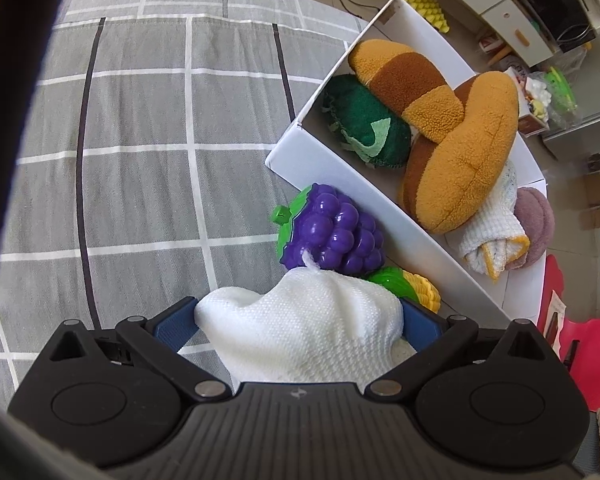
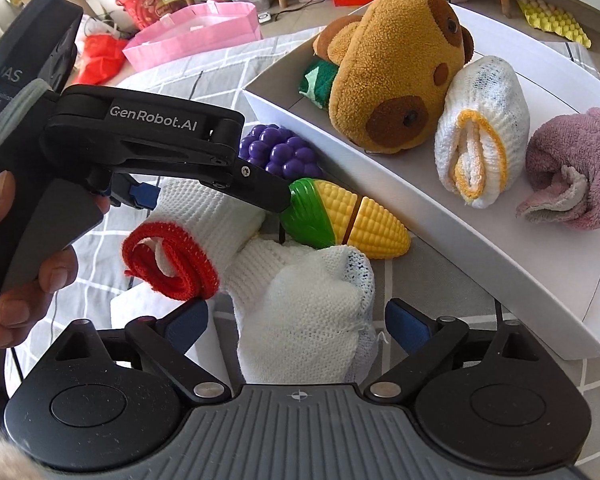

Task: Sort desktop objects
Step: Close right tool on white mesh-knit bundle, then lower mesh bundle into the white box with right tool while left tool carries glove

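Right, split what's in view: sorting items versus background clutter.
Job: white glove held by the left gripper, toy grapes, toy corn, white box with plush dog and rolled towels.
Clutter: pink bag, yellow mat.

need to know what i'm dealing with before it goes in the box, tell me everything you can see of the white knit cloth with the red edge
The white knit cloth is soft, open-weave fabric with a red-trimmed edge curled into a loop. It lies crumpled on the grey checked bedding, beside the toy corn and outside the white box. The left gripper pinches one end; the right gripper straddles the other, pads not touching.
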